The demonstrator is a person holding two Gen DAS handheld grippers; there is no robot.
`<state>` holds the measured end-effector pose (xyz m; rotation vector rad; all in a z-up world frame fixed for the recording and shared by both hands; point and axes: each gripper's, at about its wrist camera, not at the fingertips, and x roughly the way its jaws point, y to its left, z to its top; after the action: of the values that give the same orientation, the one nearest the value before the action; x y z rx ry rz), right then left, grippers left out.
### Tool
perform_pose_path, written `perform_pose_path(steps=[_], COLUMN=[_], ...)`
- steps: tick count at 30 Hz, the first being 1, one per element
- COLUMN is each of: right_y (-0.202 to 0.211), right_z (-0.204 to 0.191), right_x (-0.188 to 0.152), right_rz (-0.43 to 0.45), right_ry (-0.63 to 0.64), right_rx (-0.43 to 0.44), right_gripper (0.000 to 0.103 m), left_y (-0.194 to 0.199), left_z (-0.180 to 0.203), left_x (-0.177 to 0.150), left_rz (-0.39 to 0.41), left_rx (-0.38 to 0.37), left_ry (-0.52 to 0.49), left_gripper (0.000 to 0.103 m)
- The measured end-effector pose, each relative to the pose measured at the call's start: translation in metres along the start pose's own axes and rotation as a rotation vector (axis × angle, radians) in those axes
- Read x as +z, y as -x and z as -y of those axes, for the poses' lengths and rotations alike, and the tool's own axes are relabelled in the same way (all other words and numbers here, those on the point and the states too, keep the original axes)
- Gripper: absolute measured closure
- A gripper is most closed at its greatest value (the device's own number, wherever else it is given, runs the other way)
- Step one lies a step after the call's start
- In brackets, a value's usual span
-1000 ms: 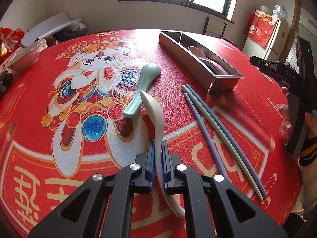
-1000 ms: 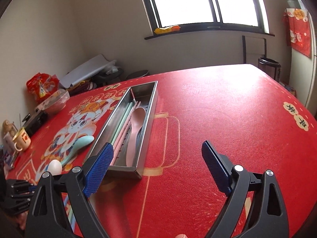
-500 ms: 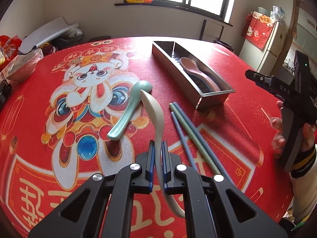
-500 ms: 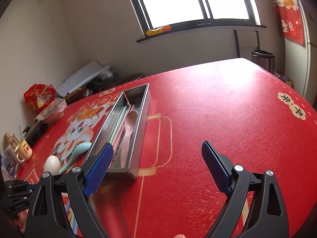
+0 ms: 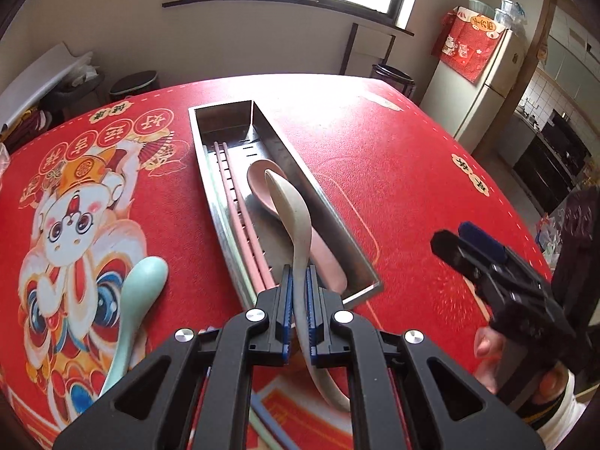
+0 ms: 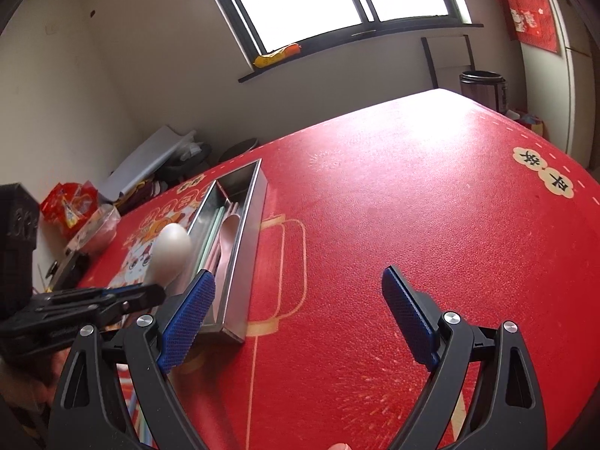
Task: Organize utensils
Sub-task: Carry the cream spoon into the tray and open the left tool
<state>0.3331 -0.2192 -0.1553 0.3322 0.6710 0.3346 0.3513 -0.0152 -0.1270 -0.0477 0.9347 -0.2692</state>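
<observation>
- The red tablecloth [image 5: 393, 172], printed with a cartoon figure and gold characters, covers the whole table and carries everything else.
- The steel tray [image 5: 339, 221] lies lengthwise on the cloth, running away from the left wrist camera; a divider wall splits it along its length.
- The right gripper [image 6: 296, 315] hangs over bare cloth to the right of the tray, its blue-padded jaws spread wide with nothing between them.
- The left gripper [image 5: 298, 313] sits over the near end of the tray, jaws clamped tight on the handle of the cream spoon [image 5: 296, 217].
- The cream spoon is raised off the cloth, its bowl pointing ahead above the tray's contents.
- The mint spoon [image 5: 135, 307] lies on the cloth to the left of the tray, over the cartoon figure, apart from the tray.
- The pink spoon [image 5: 262, 183] rests inside the tray, bowl toward the far end.
- The pink chopsticks [image 5: 240, 217] lie inside the tray along its left side, beside the pink spoon.
</observation>
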Motion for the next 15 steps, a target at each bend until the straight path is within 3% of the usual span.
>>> perform_pose_path(steps=[6, 15], right_y=[-0.005, -0.007], right_z=[0.006, 0.002], right_x=[0.001, -0.001], right_rz=[-0.021, -0.029], right_ry=[-0.031, -0.013], right_rx=[0.014, 0.013], right_gripper=[0.016, 0.016], left_y=[-0.036, -0.060], left_z=[0.000, -0.007], left_x=[0.032, 0.041], left_rz=[-0.053, -0.096], left_rx=[0.056, 0.089], left_ry=[0.031, 0.056], left_gripper=[0.096, 0.096])
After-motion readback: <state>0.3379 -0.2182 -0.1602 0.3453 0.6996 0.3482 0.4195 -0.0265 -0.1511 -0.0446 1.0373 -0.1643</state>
